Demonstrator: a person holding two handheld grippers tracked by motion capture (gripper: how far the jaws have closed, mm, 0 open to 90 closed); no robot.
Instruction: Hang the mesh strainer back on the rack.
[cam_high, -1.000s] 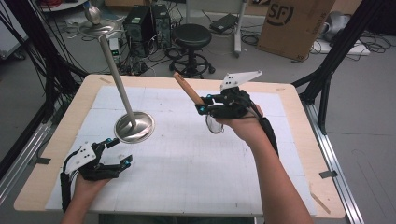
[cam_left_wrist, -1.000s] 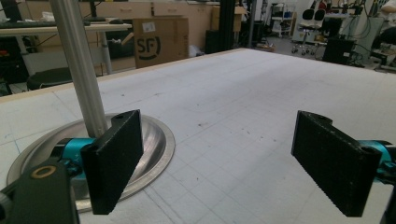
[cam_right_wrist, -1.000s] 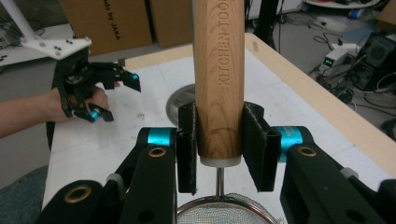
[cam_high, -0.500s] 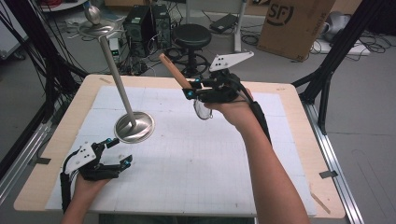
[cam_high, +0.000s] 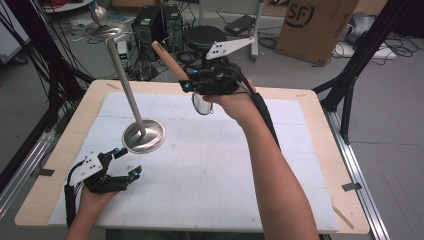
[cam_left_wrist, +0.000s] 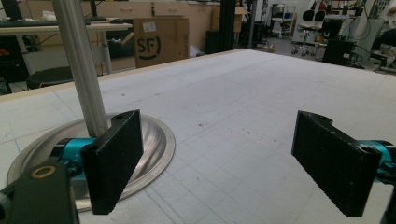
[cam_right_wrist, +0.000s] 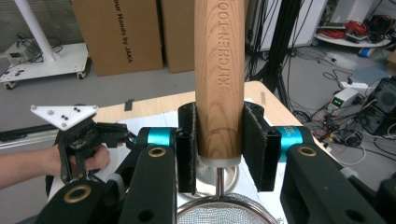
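We are holding a small mesh strainer with a wooden handle (cam_right_wrist: 219, 79) in the air over the far part of the table (cam_high: 320, 165), its handle pointing up and away and the wire bowl (cam_high: 202, 104) hanging below our hand. The right gripper (cam_right_wrist: 219, 147) is clamping the handle near its lower end: in the right gripper view the two black pads are pressing on the wood from both sides, narrowed to the handle's width. The grip looks square and firm, so we are judging that no regrasp is needed.

The likely goal is the metal stand (cam_high: 144, 136), a round base with a tall pole (cam_high: 122, 75), standing on the table to the left of the strainer and well apart from it. To do this step well, we are keeping the wrist steady so the bowl is not swinging, and carrying the strainer high enough to clear the pole top before coming in.

The left gripper (cam_high: 120, 162) is resting near the table's front left, jaws wide apart with nothing between them, just beside the stand's base. We are thinking it could brace that base if the stand tips.
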